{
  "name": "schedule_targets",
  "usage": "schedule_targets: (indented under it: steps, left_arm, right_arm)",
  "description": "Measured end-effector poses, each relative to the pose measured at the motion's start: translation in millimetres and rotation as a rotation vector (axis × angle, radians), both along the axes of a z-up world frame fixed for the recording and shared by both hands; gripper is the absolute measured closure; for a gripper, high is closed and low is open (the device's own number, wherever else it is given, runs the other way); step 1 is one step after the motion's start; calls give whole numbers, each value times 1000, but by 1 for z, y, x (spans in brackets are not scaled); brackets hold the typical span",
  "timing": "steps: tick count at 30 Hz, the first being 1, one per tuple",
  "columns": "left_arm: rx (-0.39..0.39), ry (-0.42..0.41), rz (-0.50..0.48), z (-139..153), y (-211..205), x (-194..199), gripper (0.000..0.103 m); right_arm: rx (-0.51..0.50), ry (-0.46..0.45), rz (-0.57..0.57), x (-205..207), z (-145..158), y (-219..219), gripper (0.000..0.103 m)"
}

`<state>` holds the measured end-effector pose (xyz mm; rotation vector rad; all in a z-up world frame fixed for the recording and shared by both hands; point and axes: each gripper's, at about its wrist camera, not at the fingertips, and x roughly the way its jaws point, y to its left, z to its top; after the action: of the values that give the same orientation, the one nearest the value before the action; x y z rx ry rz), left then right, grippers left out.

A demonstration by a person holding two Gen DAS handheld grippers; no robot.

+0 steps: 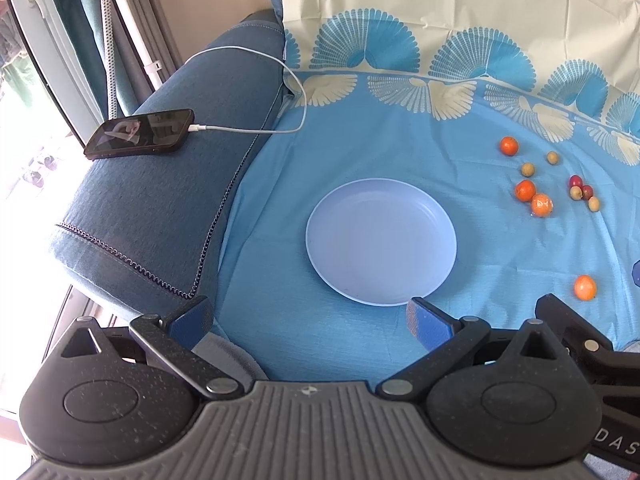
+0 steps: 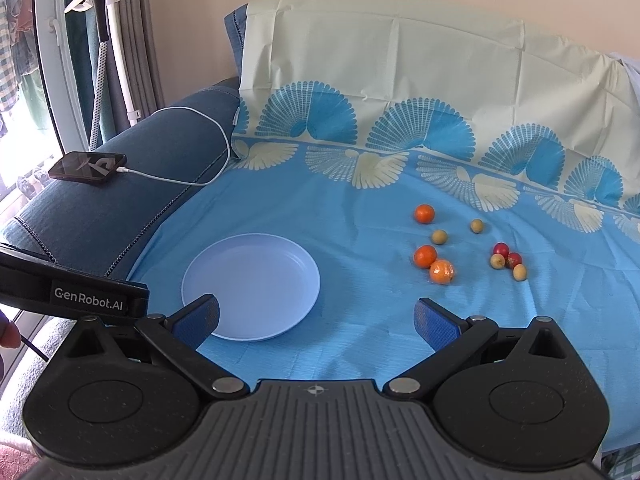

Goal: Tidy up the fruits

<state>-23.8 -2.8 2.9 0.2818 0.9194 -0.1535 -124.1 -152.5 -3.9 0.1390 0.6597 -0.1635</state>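
Observation:
An empty pale blue plate lies on a blue cloth over a sofa seat. To its right lie small fruits: oranges, yellow-green round fruits and two red ones. One more orange lies alone near the front right in the left wrist view. My left gripper is open and empty, just in front of the plate. My right gripper is open and empty, in front of the plate's right side, short of the fruits.
A phone on a white charging cable lies on the blue sofa armrest at left. The cloth runs up the backrest. The left gripper's body shows at the right wrist view's left edge.

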Motion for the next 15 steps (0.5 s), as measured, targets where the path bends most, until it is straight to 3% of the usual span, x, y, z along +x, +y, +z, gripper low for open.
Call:
schedule_targets:
  steps: [15]
  left_arm:
    - [41, 27, -5, -9, -12, 6, 0]
  right_arm:
    - [23, 1, 4, 3, -6, -8, 0]
